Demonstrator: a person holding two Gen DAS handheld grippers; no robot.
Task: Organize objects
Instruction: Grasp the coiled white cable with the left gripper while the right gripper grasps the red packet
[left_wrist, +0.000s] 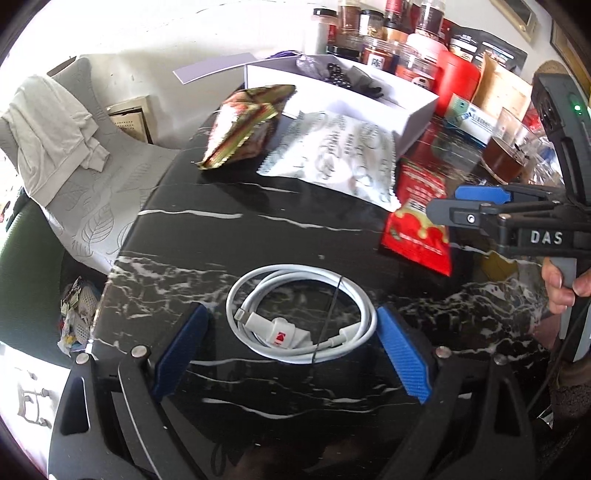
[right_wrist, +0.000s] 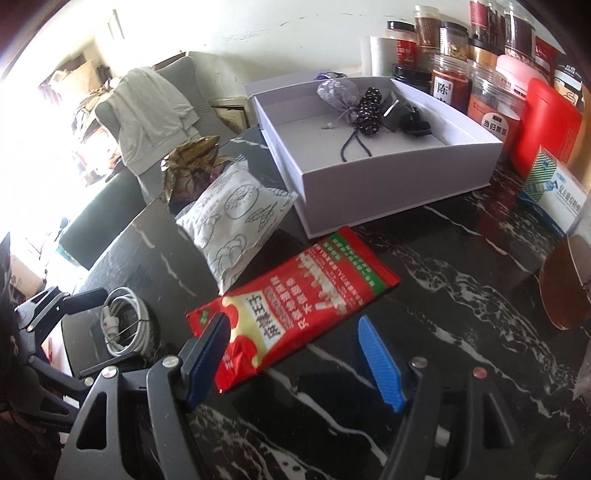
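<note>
A coiled white cable (left_wrist: 301, 315) lies on the black marble table (left_wrist: 229, 236) between the fingers of my open left gripper (left_wrist: 291, 350); it also shows in the right wrist view (right_wrist: 123, 325). My right gripper (right_wrist: 295, 358) is open, its fingers straddling the near end of a red snack packet (right_wrist: 295, 299), which also shows in the left wrist view (left_wrist: 417, 218). A white printed packet (right_wrist: 236, 221) and a gold-red packet (left_wrist: 240, 122) lie beyond. An open white box (right_wrist: 399, 184) holds small pouches and a charger.
Jars and a red canister (right_wrist: 546, 125) crowd the back right. A medicine box (right_wrist: 554, 195) and a glass of brown liquid (right_wrist: 569, 284) stand at right. A grey chair with cloth (left_wrist: 55, 129) is past the table's left edge.
</note>
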